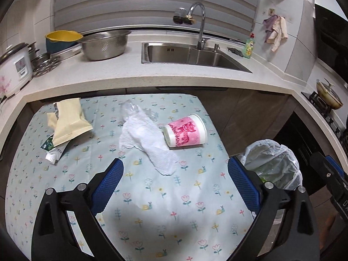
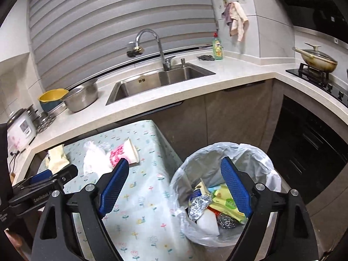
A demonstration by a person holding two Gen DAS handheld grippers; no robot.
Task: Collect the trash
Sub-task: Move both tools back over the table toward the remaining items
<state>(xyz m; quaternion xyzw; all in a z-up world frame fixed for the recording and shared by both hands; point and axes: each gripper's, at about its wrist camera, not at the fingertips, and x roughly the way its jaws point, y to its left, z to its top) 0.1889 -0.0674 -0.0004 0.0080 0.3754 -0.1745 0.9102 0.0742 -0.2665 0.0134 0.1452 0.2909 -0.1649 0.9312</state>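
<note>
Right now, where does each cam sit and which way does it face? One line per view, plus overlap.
Left wrist: on the left gripper, angled down over the floral table at the pink cup and paper towel; own open blue fingers show, right gripper at the edge.
Right wrist: on the right gripper, angled down across the table edge and the trash bin; own open fingers show, left gripper at left.
Shared: table, cup, bin, sink.

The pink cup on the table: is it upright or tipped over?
Tipped over. The cup lies on its side on the table, its base facing the white paper towel.
</note>
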